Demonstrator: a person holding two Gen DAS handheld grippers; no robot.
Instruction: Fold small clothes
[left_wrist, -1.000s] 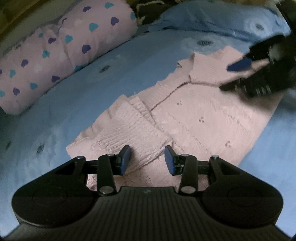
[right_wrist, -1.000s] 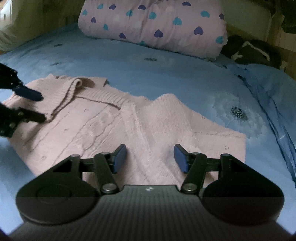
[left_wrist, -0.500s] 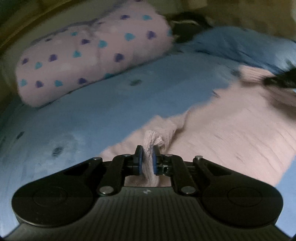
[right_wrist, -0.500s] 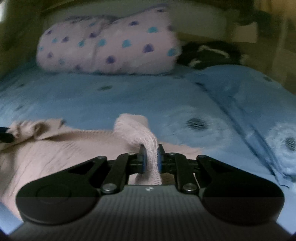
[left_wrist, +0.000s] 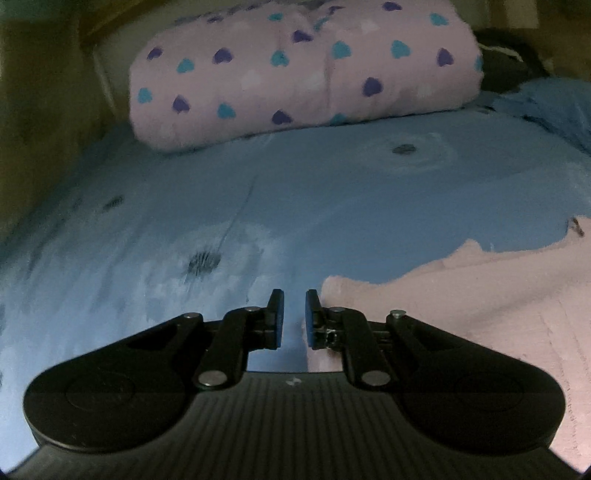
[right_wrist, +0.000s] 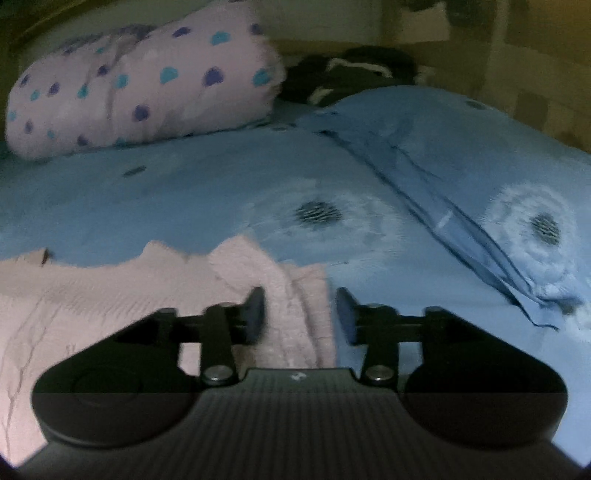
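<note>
Blue bed (left_wrist: 332, 206): flower-printed sheet, seen in both wrist views, bearing everything listed.

Pillow (left_wrist: 306, 70): pale pink with purple and teal hearts, lying at the far end of the bed, well apart from the work.

Sweater (right_wrist: 110, 295): pink knit, spread flat on the bed. In the left view it lies to the right of the tongs; in the right view it fills the lower left, with a folded-over strip of knit under the tongs.

Dark bundle (right_wrist: 351, 74): black with white trim, beside the pillow at the far end; not identifiable.

Right tongs (right_wrist: 299, 314): jaws just opened, standing about half apart. The folded strip is seen between them, but the pads are not pressed on it; the cloth appears released.

Left tongs (left_wrist: 294, 314): jaws nearly closed, a narrow gap left. Only sheet is seen in the gap; the sweater edge lies just beside the right-hand pad, and nothing is held.

Step judged in hand: a side fold set down and let go. To do it well, both tongs should be drawn clear without snagging the knit, the folded edge checked for straightness, and the next grip taken at matching points on the hem.
</note>
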